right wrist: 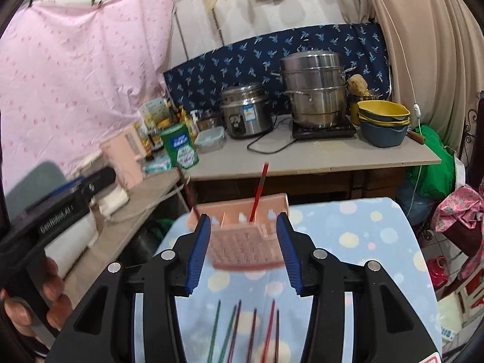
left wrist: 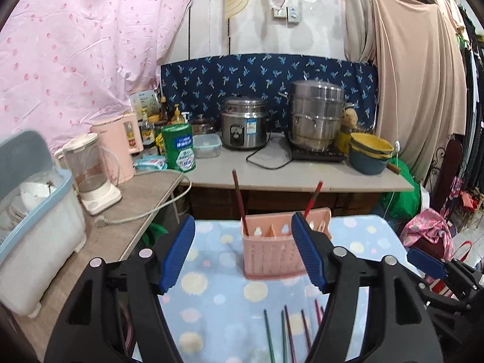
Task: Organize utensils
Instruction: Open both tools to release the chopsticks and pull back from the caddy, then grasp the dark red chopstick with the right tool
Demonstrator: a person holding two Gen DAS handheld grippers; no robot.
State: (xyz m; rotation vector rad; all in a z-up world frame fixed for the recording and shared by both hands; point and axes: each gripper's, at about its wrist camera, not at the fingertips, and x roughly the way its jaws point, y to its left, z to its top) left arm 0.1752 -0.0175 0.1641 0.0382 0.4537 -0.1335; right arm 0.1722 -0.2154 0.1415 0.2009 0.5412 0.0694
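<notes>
- Standing in the pink utensil holder (left wrist: 273, 249): two chopsticks (left wrist: 239, 199).
- Lying on the surface (right wrist: 378, 236), unsorted: several chopsticks (right wrist: 254, 329).
- Left gripper (left wrist: 243, 255), right gripper (right wrist: 243, 249): fingers spread wide, empty.

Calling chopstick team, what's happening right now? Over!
Left gripper and right gripper both open, empty. Two chopsticks standing in the pink holder; six loose chopsticks lying on the dotted cloth. Nothing blocking them.

The only legible lettering is white print reading roughly "GenRobot.AI" on the black body of the left tongs (right wrist: 60, 220). Labels on the green can (right wrist: 181, 148) and rice cooker (left wrist: 245, 124) are too blurred to read.
</notes>
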